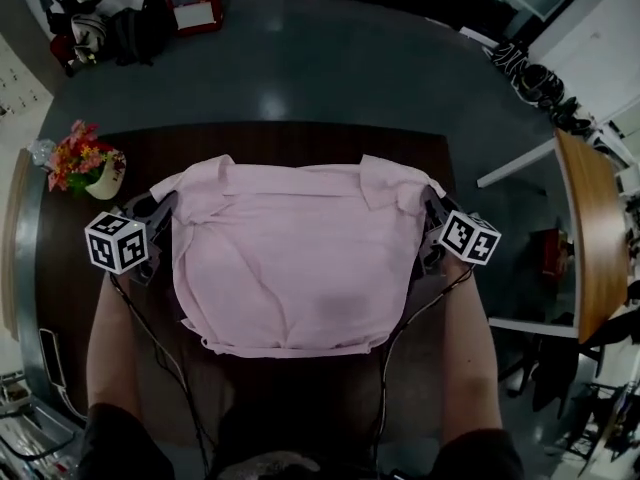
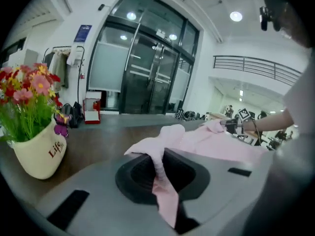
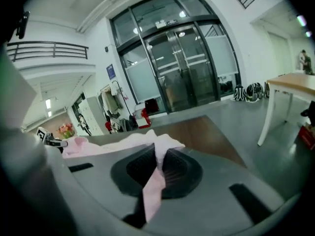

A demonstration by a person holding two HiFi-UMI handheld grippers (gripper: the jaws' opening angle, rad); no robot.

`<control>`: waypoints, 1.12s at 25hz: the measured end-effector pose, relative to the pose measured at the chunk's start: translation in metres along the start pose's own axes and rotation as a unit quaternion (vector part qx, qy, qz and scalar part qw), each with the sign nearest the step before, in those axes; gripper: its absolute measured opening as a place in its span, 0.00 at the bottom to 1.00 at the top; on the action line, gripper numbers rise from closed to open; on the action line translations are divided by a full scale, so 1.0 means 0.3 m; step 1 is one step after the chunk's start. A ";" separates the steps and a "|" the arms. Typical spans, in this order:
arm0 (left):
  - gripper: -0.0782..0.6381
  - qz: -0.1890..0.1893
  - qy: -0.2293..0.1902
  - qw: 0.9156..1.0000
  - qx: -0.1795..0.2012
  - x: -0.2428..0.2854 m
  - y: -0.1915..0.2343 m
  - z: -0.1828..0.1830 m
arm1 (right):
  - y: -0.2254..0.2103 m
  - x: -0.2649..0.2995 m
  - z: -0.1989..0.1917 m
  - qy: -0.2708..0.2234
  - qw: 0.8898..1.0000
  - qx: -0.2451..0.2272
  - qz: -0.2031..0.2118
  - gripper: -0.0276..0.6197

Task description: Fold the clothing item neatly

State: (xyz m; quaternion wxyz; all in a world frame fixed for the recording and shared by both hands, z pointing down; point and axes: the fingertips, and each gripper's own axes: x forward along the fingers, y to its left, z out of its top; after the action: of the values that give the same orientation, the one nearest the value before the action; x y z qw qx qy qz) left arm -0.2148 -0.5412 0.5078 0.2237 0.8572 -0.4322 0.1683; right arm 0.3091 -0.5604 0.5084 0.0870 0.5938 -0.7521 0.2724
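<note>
A pale pink garment (image 1: 300, 263) hangs stretched between my two grippers over the dark wooden table (image 1: 80, 268), its lower edge towards me. My left gripper (image 1: 160, 213) is shut on the garment's left upper corner; pink cloth (image 2: 160, 168) runs pinched between the jaws in the left gripper view. On the other side my right gripper (image 1: 432, 218) is shut on the right upper corner, and a strip of the same cloth (image 3: 156, 173) is clamped between its jaws. The far hem (image 1: 290, 180) is folded over, with both corners bunched.
A white pot of red and pink flowers (image 1: 88, 168) stands on the table's left, close to my left gripper, seen also as the flower pot (image 2: 37, 149) in the left gripper view. A second wooden table (image 1: 590, 228) stands to the right. Bags and a red box (image 1: 195, 3) lie on the floor beyond.
</note>
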 end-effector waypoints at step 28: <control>0.40 0.076 -0.111 0.990 0.051 -0.326 -0.438 0.057 | 0.522 -0.402 0.028 -0.109 0.980 -0.152 -0.070 0.26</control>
State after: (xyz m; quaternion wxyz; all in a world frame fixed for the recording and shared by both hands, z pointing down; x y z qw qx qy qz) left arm -0.1616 -0.4159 0.4149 0.1173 0.8458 -0.5087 0.1103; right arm 0.1971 -0.4397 0.3986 0.1125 0.6513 -0.7460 0.0816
